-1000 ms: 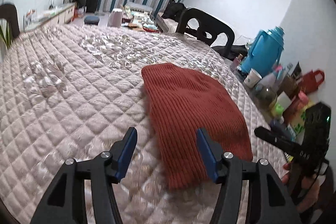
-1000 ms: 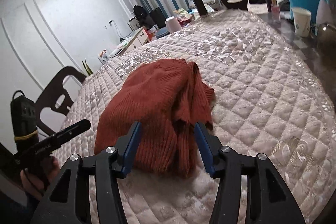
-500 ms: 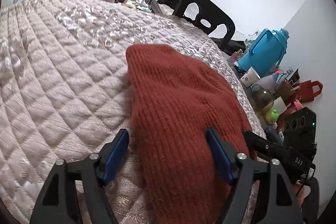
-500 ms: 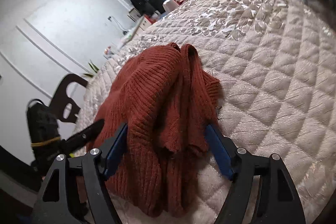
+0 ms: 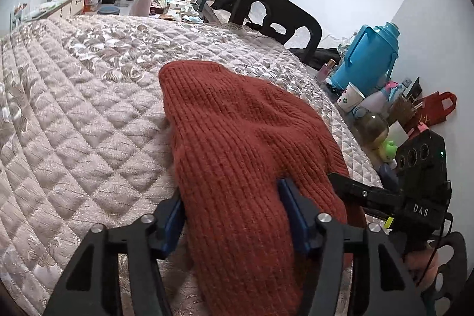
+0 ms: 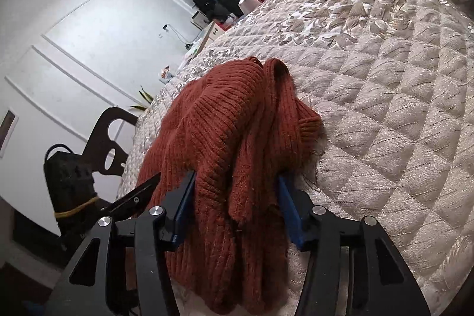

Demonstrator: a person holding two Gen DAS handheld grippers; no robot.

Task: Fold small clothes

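Note:
A rust-red ribbed knit sweater (image 5: 246, 132) lies bunched on the quilted beige table cover (image 5: 83, 114). My left gripper (image 5: 234, 215) straddles its near edge; its jaws are closing, and the blue pads (image 5: 291, 215) sink into the knit on both sides. In the right wrist view the sweater (image 6: 225, 120) shows a folded sleeve and cuff on its right side. My right gripper (image 6: 237, 206) holds the other near end, its jaws closing too, with a thick wad of knit squeezed between the pads (image 6: 183, 209). Each view shows the other gripper's black finger at the sweater's side.
A blue thermos jug (image 5: 370, 58), a cup (image 5: 349, 98), bottles and a red bag (image 5: 435, 108) crowd the right table edge. Dark chairs (image 5: 275, 19) stand at the far side and at the left (image 6: 109, 138). The quilted cover stretches far beyond the sweater.
Both grippers moved forward and down onto the sweater's near edge. Their jaws widened, then narrowed onto the knit, which now bulges between the pads.

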